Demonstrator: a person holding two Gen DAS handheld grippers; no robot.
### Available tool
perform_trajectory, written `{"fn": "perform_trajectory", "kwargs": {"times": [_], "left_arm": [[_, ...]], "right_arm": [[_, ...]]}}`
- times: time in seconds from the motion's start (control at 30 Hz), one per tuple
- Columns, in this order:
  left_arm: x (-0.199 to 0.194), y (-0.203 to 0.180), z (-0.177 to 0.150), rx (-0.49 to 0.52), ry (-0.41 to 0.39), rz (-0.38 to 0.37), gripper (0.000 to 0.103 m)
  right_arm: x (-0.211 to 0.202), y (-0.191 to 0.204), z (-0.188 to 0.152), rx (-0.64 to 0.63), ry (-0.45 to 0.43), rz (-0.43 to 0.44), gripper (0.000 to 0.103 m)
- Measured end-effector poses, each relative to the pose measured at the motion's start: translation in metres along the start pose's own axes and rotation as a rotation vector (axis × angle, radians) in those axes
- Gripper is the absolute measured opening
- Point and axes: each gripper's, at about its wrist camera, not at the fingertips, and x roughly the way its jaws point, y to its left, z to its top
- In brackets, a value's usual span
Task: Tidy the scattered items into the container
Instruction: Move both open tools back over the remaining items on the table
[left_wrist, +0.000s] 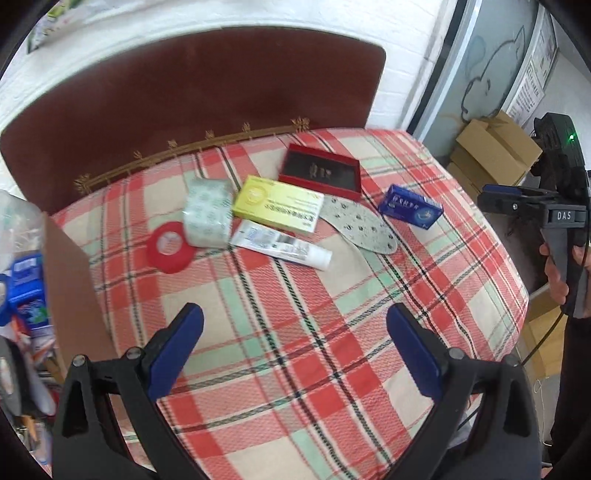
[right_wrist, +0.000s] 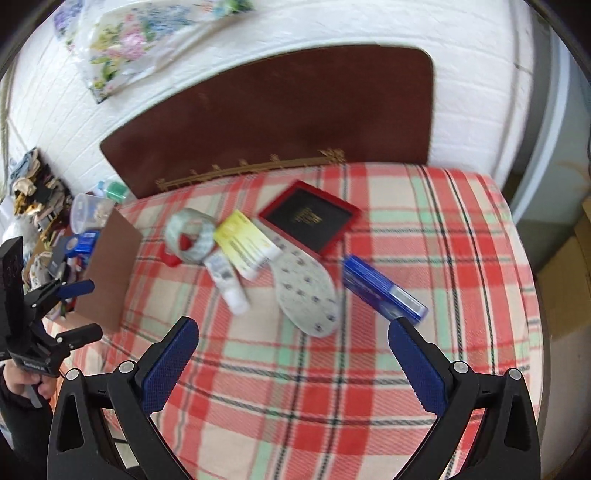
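Both grippers, left (left_wrist: 295, 345) and right (right_wrist: 293, 354), hover with jaws wide, empty. Right should straddle the blue box (right_wrist: 384, 290) at one o'clock across its narrow width.

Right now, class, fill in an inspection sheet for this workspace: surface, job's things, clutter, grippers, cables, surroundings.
Surface: plaid cloth over a cushioned top.
Job's things: red tray, yellow box, blue box, insole, tube, patterned tape roll and red disc lie scattered; cardboard box at the left edge.
Clutter: mixed items beside the cardboard box.
Grippers: left gripper and right gripper open, empty.
Cables: black cable beneath the right gripper.
Surroundings: white wall, brown board, stacked cartons.
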Motion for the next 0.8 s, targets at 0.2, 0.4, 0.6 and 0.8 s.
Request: {"fn": "perform_trajectory", "kwargs": {"times": [0.2,0.4,0.6,0.8], "left_arm": [[0.050,-0.008,0.002,0.019,0.067,-0.024,0.100],[0.097,0.003,0.014,-0.051,0.080,-0.055,0.100],[0.133,0.009,0.020,-0.113,0.110,-0.016,0.100],[0.155,0.014,0.033,-0.261,0.135,0.019,0.098]], "right_arm": [[0.047,-0.040,0.002,-0.078,0.099,-0.068,0.103],[0.101,-0.061,0.007,-0.182,0.206,-0.155,0.103],[0.126,-0.072,0.010,-0.195,0.229,-0.107,0.103],[0.138,-0.080,0.004,-0.159,0.224,-0.067,0.103]]}}
